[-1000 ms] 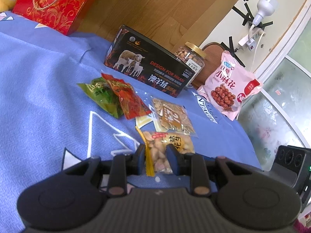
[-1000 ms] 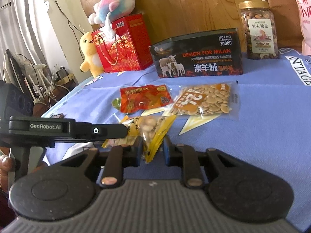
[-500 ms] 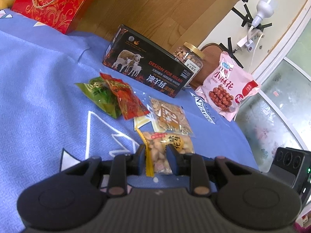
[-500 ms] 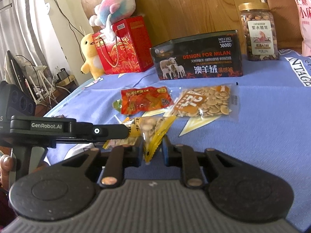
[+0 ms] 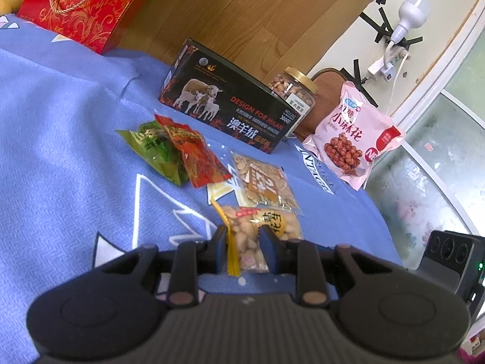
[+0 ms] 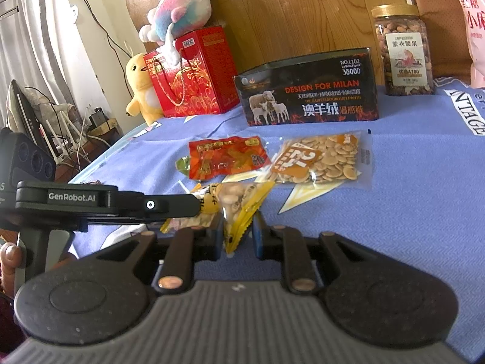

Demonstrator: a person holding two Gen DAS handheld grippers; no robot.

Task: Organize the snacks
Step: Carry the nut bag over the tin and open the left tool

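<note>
Blue cloth (image 5: 60, 157) covers the surface. Left gripper (image 5: 244, 242) and right gripper (image 6: 236, 230) each pinch one end of the peanut packet (image 5: 260, 227), its near edge hidden behind their fingers. Beyond it lies a seed packet (image 6: 324, 160); pink bag (image 6: 466, 24) cut off at frame edge.

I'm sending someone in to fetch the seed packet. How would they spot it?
Find the black sheep box standing on the blue cloth. On the cloth in front of it lies the seed packet, beside a red pouch. It alone is clear, showing flat pale seeds behind an orange label.
</note>
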